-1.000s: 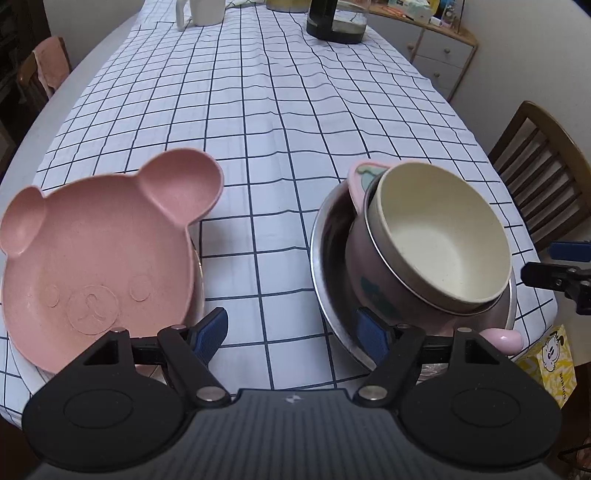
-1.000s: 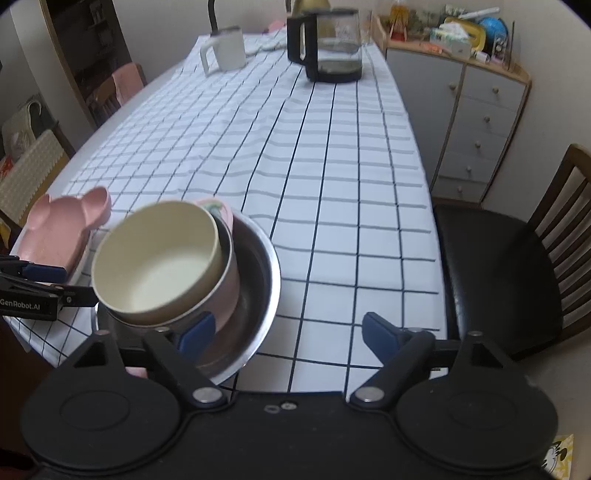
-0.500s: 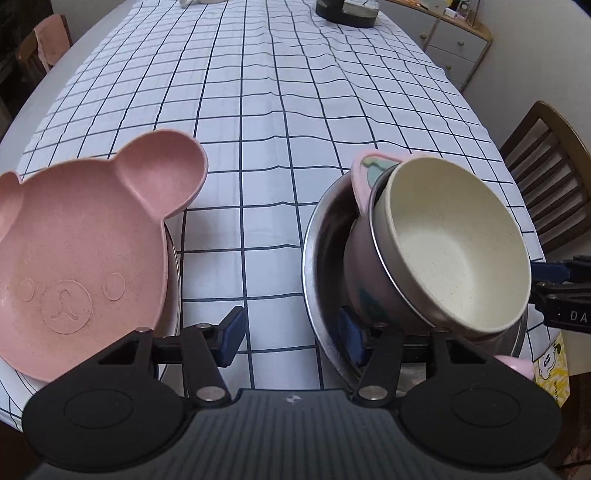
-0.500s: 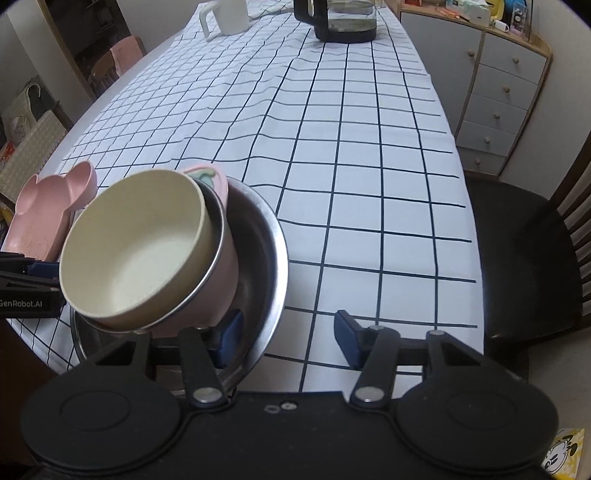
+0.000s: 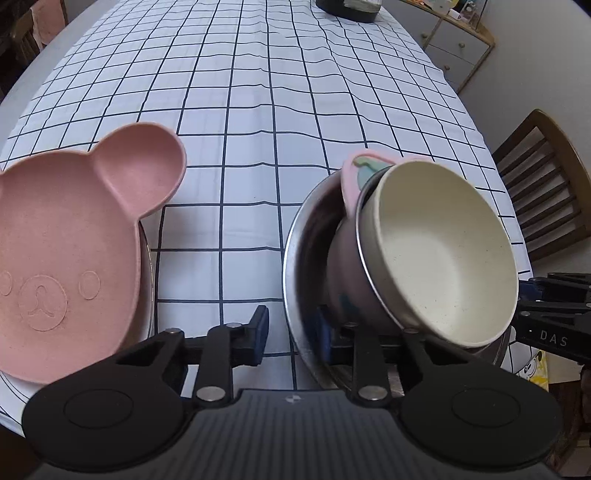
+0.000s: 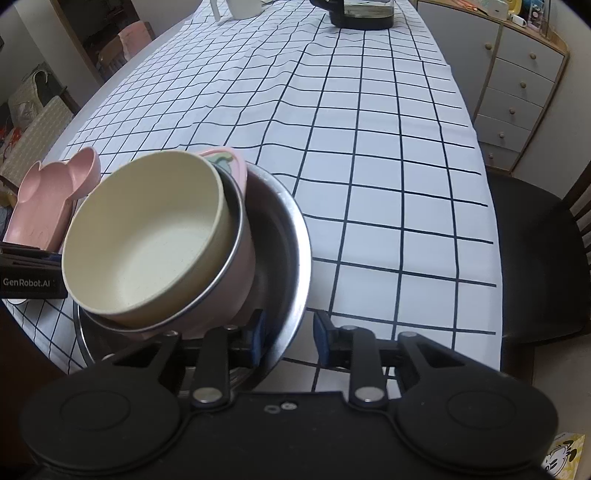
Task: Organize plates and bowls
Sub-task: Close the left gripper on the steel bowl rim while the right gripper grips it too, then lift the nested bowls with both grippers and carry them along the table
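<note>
A steel bowl sits near the table's front edge. It holds a tilted pink bowl with a cream bowl nested inside. My left gripper straddles the steel bowl's left rim, jaws partly closed with one finger inside and one outside. My right gripper straddles its right rim the same way. A pink bear-shaped plate lies on another plate to the left.
The table has a white checked cloth. A glass jug and a white mug stand at the far end. A wooden chair with a black seat and a drawer cabinet are on the right.
Both grippers moved in on the steel bowl and narrowed their jaws around its opposite rims. The stacked bowls sit closer in both views.
</note>
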A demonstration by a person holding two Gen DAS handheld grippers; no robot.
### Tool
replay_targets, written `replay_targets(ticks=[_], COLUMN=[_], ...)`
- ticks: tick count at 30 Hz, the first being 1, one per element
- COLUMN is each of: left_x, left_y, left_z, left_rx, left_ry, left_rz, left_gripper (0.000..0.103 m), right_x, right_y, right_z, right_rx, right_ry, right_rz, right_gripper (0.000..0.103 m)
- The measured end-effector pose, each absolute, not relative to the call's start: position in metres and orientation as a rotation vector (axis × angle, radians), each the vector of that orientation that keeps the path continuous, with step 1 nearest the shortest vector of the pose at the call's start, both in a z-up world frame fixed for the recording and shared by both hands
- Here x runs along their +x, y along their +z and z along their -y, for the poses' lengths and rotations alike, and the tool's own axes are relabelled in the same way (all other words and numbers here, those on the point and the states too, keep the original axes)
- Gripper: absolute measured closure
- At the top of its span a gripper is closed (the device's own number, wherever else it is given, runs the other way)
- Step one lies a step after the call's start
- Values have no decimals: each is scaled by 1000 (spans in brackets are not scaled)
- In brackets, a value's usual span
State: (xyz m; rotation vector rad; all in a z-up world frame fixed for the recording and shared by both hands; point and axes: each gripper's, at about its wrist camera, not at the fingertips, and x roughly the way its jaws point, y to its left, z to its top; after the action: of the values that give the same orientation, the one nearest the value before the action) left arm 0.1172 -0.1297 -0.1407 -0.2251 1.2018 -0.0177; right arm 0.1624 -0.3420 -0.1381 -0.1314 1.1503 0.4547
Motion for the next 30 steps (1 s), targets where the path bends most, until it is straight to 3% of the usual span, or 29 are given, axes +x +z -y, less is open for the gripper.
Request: replay_targets(ticks=[2,7,13,30], left_x=[118,117,117,107], left_y=[-141,-141,-141,-121], left_z=[131,132,130,125], left_rx=[-236,-231,-246,-275], left_ry=[-22,-29,-30,-37], left_rz=[-1203,-1202,-1202,-1152], left_gripper=[86,87,88,89], right_x=[164,176,185,182], right_y=[-138,-137,-133,-117], right_z=[341,340,338,339], right_rx=[-136,-143,-129,-100], right_ry=[452,438,444,401], right_rz=[-1150,-1141,-1136,-1132], right_gripper=[76,76,88,89])
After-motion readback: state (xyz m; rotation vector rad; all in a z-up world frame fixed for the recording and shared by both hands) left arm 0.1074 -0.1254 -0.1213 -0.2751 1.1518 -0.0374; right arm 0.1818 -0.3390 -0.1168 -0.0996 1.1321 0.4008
